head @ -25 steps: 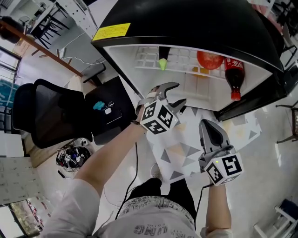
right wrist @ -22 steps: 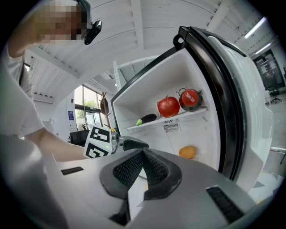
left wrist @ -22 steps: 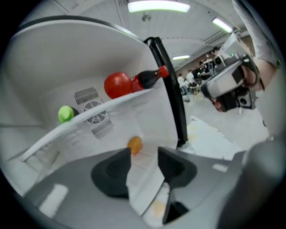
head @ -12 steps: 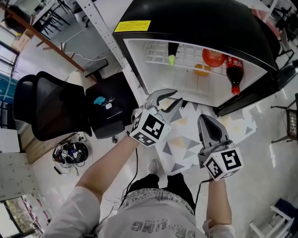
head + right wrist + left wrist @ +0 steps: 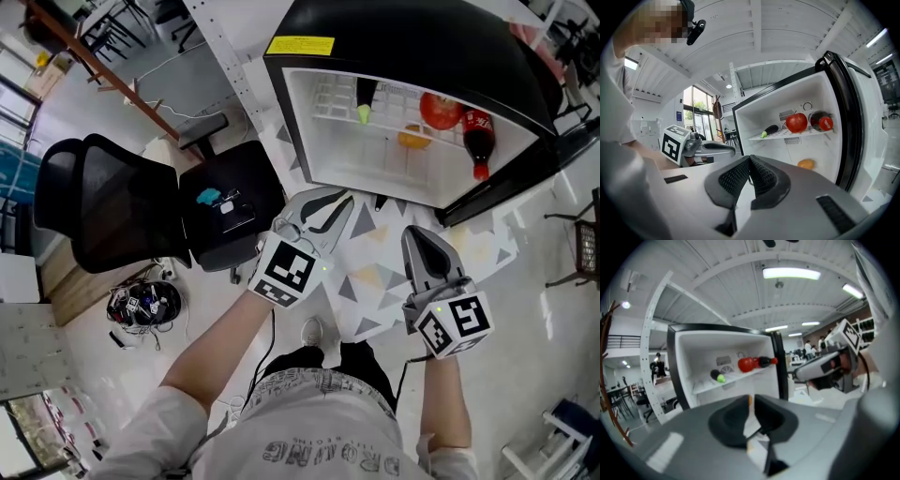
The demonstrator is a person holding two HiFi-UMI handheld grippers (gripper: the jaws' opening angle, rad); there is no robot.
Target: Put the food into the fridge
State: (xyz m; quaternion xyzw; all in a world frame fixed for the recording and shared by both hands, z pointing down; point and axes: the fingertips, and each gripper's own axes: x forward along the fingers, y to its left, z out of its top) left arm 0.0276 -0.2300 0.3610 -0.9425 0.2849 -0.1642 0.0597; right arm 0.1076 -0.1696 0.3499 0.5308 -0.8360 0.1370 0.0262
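The black fridge (image 5: pixel 298 122) stands open in front of me. On its wire shelf lie a dark eggplant (image 5: pixel 364 101), a red tomato (image 5: pixel 441 111) and a cola bottle (image 5: pixel 479 141); an orange (image 5: pixel 413 138) sits below them. My left gripper (image 5: pixel 339 202) hovers before the fridge's lower left, its jaws closing to a thin slit with nothing between them. The right gripper (image 5: pixel 419 234) is held beside it, shut and empty. In the left gripper view, the left gripper (image 5: pixel 751 401) points at the shelf with the tomato (image 5: pixel 746 364). In the right gripper view, the right gripper (image 5: pixel 750 161) faces the tomato (image 5: pixel 797 122) and the orange (image 5: pixel 806 163).
The fridge door (image 5: pixel 848 117) hangs open on the right. A black office chair (image 5: pixel 103 216) and a black stool (image 5: pixel 225 211) with a small blue object stand to the left. A patterned mat (image 5: pixel 375 281) covers the floor under the grippers. Cables and gear (image 5: pixel 141 307) lie lower left.
The left gripper's jaws have gone from wide apart to nearly together, and it has drawn back from the fridge. The right gripper has barely moved.
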